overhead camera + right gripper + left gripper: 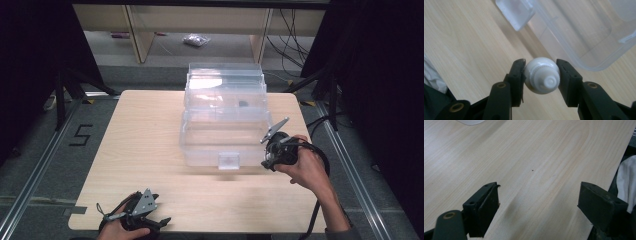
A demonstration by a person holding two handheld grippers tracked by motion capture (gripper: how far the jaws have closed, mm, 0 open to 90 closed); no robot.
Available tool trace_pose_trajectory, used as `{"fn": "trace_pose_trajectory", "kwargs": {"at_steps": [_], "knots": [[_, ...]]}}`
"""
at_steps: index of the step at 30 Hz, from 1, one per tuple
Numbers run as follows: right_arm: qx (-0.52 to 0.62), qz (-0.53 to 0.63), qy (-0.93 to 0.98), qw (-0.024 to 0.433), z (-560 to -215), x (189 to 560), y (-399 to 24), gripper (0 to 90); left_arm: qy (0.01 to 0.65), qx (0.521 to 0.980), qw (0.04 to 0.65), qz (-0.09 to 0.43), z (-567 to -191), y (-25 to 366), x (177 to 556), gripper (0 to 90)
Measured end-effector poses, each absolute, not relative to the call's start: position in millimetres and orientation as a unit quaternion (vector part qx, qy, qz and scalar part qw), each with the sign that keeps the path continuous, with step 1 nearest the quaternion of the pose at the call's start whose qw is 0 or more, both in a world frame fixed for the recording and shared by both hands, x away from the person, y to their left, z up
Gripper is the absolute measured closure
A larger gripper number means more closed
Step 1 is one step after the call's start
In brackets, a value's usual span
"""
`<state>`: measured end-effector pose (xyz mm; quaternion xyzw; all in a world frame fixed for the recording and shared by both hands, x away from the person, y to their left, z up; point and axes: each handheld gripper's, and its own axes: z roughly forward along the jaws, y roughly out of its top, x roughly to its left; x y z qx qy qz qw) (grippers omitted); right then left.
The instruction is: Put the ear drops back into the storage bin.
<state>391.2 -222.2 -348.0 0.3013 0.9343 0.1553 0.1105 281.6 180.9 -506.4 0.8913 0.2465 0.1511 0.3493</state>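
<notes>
Now right hand-held gripper [541, 75] clamps white tube [542, 76], cap toward camera; left hand-held gripper [537, 205] spread, empty.

Small white ridged-cap bottle [542, 76] pinched in the right claw [541, 75], beside clear open-lidded plastic box [222, 127].

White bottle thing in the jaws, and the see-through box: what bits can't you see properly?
- White capped object, right gripper view: seen end-on between the jaws, so its body and any label are hidden.
- Clear plastic box, same view: cut off by the top and right edges.
- Small dark item inside the box, high view: too small to identify.
</notes>
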Motion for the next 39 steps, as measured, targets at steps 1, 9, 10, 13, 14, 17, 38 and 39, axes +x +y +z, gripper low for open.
{"fn": "trace_pose_trajectory", "kwargs": {"at_steps": [1, 9, 10, 13, 14, 17, 38, 39], "knots": [[0.301, 0.155, 0.934, 0.111, -348.0, 391.2, -222.2, 60.1, 0.247, 0.891, 0.349, 0.151, -506.4, 180.9, 281.6, 16.6], [0.311, 0.158, 0.93, 0.112, -333.1, 404.2, -223.3, 60.2, 0.248, 0.891, 0.35, 0.151, -506.3, 181.0, 281.5, 16.5], [0.312, 0.158, 0.93, 0.112, -331.5, 406.1, -223.4, 60.1, 0.248, 0.891, 0.35, 0.151, -506.2, 181.0, 281.4, 16.5], [0.317, 0.156, 0.929, 0.11, -328.3, 412.1, -223.0, 60.2, 0.247, 0.891, 0.35, 0.151, -506.1, 181.1, 281.5, 16.5], [0.319, 0.155, 0.928, 0.111, -327.2, 414.2, -222.9, 60.2, 0.247, 0.891, 0.35, 0.151, -506.2, 181.0, 281.5, 16.5], [0.317, 0.155, 0.929, 0.112, -325.4, 421.4, -223.1, 60.2, 0.248, 0.891, 0.35, 0.151, -506.1, 181.1, 281.5, 16.5], [0.361, 0.14, 0.916, 0.104, -341.5, 476.7, -218.7, 60.2, 0.249, 0.89, 0.352, 0.149, -506.3, 181.2, 281.3, 16.4], [0.365, 0.137, 0.915, 0.101, -343.6, 479.2, -218.5, 60.2, 0.248, 0.89, 0.351, 0.149, -506.4, 181.2, 281.3, 16.4]]}}
